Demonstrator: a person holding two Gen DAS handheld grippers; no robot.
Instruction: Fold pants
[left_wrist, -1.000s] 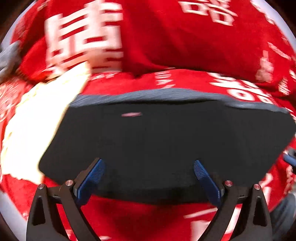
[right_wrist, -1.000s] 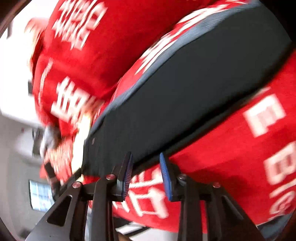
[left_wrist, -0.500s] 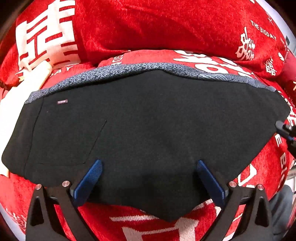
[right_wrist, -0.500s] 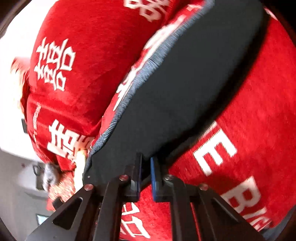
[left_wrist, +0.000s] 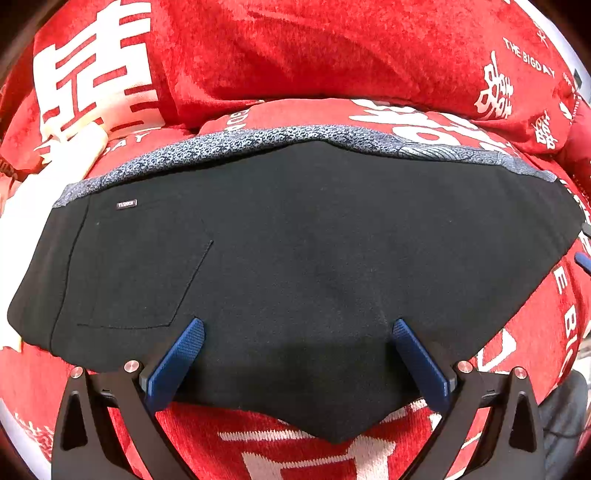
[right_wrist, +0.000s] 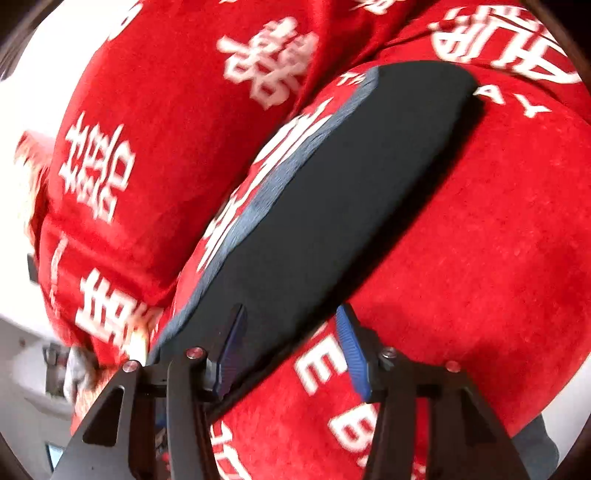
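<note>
So the pants are lying flat on the red cushion with the white lettering, waistband along the far edge, next to the cushion's backrest; the back pocket sits left of the middle and the crotch point hangs toward the near edge; looks to me like they're laid out or already halved, and this is the pause between folds.

Left tongs are spread as wide as they go, hovering over the near edge of the pants, nothing pinched; blue pads either side of bare black cloth.

Right tongs are out at the far right end of the pants; they've just been opening, and in the right wrist view they stand partly spread with the hem edge of the black cloth passing between them, one pad over the cloth, the other over the red cushion; I don't see them pressing on it, so I'd call that a release, not a grip; the picture is a bit smeared though.

My guess for the next move: each pair needs to bite a fresh edge, probably the right end and the near edge, then carry one end over toward the pocket side; the cloth is limp, so both corners want lifting together or it'll sag and wrinkle.
</note>
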